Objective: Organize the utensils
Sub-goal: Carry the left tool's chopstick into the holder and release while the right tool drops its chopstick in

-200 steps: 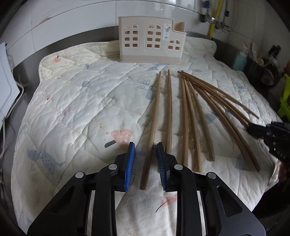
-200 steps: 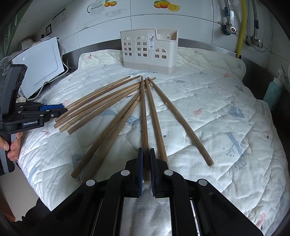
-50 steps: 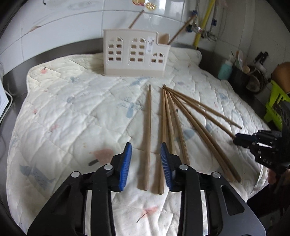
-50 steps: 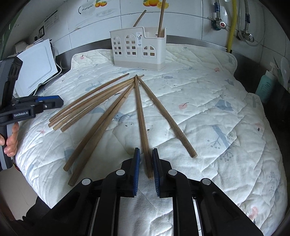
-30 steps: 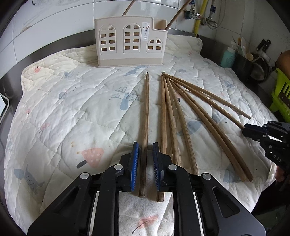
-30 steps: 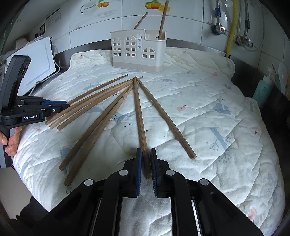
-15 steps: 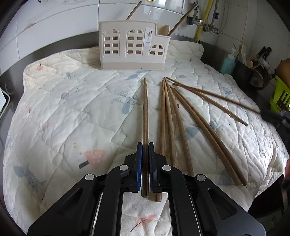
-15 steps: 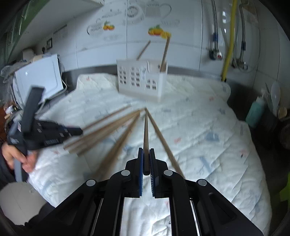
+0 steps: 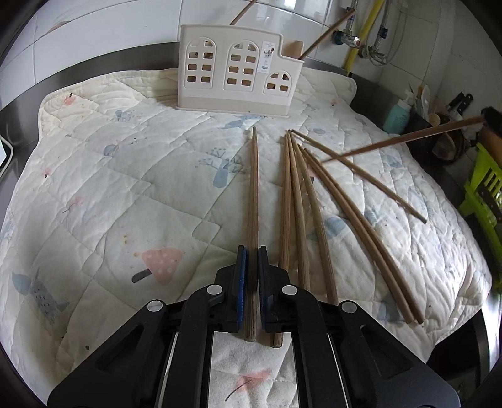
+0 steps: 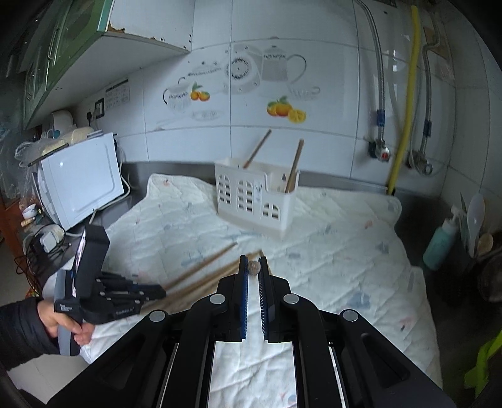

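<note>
Both tongs had just clamped chopsticks: the left gripper (image 9: 250,276) pinched one chopstick (image 9: 253,188) on the quilt (image 9: 109,188) — the right gripper (image 10: 253,270) had hoisted its lifted chopstick (image 9: 401,138), bound for the holder (image 9: 232,75).

Nine wooden chopsticks (image 9: 253,194) show, two of them standing in the one cream holder (image 9: 232,78), plus two hand-held grippers (image 9: 250,266).

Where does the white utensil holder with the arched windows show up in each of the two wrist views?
Left wrist: utensil holder top centre, at the quilt's far edge.
Right wrist: utensil holder centre, just above the gripper tips.
Shared landmark: the yellow pipe on the tiled wall, right of the holder.
</note>
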The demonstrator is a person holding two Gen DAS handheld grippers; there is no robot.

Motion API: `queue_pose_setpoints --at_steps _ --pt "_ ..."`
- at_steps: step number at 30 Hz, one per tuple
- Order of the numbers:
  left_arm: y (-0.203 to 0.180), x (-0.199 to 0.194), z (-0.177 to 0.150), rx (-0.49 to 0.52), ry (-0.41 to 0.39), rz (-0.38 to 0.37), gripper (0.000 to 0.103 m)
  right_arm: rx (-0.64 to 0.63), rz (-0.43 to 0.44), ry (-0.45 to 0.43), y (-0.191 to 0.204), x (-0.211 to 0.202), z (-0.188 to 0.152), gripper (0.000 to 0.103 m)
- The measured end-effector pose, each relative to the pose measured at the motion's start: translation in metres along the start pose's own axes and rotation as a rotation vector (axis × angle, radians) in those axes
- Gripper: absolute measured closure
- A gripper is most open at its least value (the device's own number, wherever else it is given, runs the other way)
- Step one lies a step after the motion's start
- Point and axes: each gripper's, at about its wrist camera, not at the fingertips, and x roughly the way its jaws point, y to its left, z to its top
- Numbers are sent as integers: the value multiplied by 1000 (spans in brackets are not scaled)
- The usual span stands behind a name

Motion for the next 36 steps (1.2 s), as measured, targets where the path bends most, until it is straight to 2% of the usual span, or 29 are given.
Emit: queue_pose_setpoints --at_steps 8,11,17,22,28,32,36 --pt "5 -31 28 9 -102 -1 98 -16 32 -32 -8 -2 46 97" --pt "12 -42 42 -21 -149 -22 98 -18 41 -39 -11 0 59 97" --pt "14 -53 66 1 -237 -4 98 -27 60 -59 -12 3 86 97" --pt "17 -56 79 8 -250 -5 98 -48 60 -92 -13 4 111 97" --pt "14 -69 103 38 -279 4 98 -64 19 -146 -19 15 155 97" --pt "12 -76 125 59 -292 8 98 -46 -10 -172 -27 35 187 97" --pt "8 -82 145 90 -309 16 98 -26 -30 -174 -32 60 204 97"
